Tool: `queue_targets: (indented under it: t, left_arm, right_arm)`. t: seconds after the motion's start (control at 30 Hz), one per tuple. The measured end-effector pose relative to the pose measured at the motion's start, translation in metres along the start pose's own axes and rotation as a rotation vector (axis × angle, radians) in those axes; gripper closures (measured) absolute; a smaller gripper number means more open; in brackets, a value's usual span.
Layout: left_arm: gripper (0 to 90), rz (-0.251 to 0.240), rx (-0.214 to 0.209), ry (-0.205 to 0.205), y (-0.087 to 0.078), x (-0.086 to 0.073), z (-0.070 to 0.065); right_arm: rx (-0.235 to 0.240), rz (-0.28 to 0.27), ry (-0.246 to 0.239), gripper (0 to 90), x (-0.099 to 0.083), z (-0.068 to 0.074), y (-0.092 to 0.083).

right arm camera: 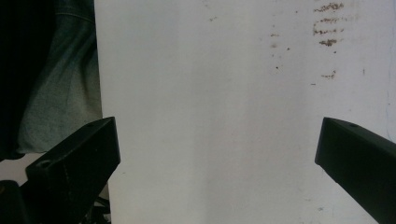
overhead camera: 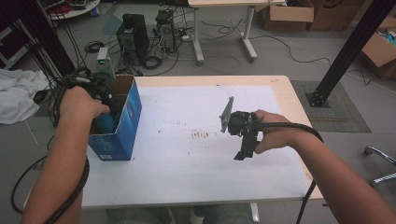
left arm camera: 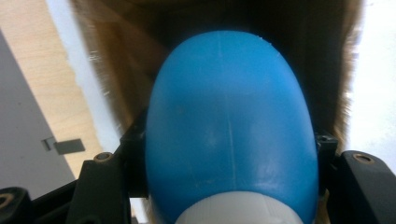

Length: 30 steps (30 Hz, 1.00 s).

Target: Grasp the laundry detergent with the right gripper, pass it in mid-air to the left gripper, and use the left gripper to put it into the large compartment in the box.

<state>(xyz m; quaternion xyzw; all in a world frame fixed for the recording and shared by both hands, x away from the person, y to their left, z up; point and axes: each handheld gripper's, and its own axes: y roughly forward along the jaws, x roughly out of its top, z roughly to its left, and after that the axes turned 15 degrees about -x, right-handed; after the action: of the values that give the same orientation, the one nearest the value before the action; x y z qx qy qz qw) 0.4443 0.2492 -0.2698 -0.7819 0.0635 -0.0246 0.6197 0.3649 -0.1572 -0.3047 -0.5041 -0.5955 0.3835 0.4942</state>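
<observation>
Gripping blue bottle (left arm camera: 229, 130) inside blue box (overhead camera: 122, 133) at table's left edge (overhead camera: 88, 196): left gripper (overhead camera: 106, 108); no lettering legible. Hovering wide open, empty, over bare white tabletop: right gripper (right arm camera: 217, 154).

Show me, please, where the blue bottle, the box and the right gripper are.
blue bottle (left arm camera: 229, 126): left gripper view, middle of its body.
box (overhead camera: 133, 112): high view, its blue side wall.
right gripper (overhead camera: 243, 154): high view, between its jaw tips.
</observation>
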Motion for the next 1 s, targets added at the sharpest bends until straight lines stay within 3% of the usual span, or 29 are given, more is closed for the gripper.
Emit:
queue_targets:
  t: [0.23,0.83,1.0]
  left_arm:
    - [38.4,0.009,0.007,-0.013,0.019,0.003,0.006]
    - [37.8,0.0,0.006,0.0,0.02,0.002,0.006]
    - [36.4,-0.004,0.008,-0.026,0.019,0.001,0.006]
  right_arm:
    - [-0.001,-0.004,0.004,0.0,-0.002,-0.001,0.0]
    - [-0.005,-0.009,0.01,0.0,-0.004,0.0,0.0]
    - [-0.017,-0.017,0.013,0.0,-0.004,0.0,-0.002]
